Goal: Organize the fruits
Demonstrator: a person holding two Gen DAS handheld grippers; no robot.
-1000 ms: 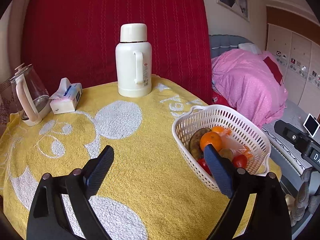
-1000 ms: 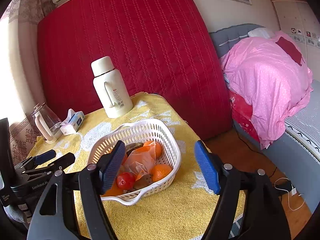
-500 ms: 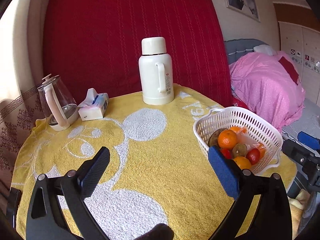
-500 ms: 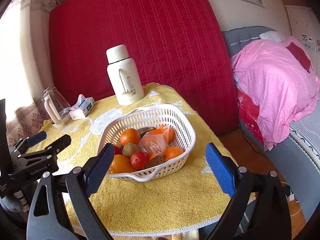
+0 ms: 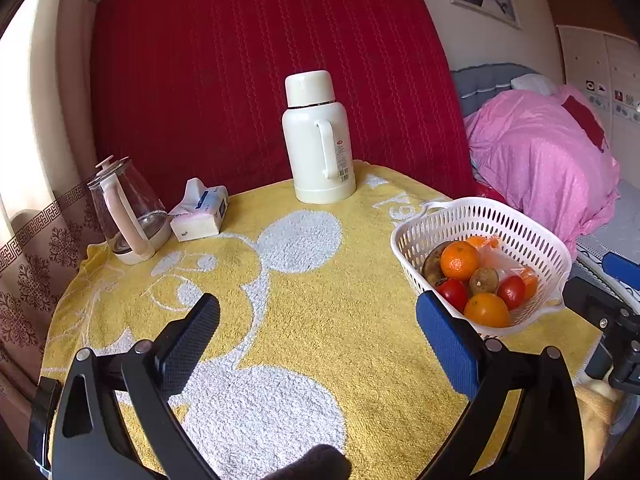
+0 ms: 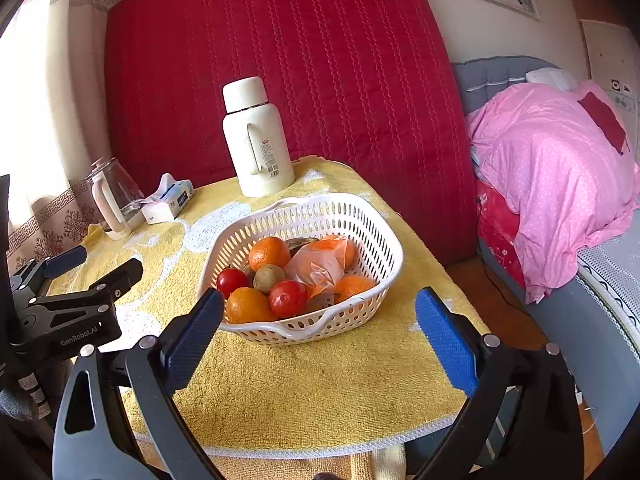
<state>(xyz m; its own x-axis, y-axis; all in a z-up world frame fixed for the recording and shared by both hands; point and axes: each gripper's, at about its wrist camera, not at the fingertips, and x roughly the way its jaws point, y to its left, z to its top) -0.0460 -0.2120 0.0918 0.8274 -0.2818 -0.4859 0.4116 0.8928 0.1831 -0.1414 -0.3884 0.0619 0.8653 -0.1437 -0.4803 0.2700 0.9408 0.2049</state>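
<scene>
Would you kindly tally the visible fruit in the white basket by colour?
Orange: 4, namely the top orange, the front orange, the right orange and the far orange behind the plastic bag.
Red: 2, the left tomato and the front tomato.
Brown-green: 1, the kiwi.
Dark: 1, partly hidden.
Total: 8 in the white basket.
</scene>
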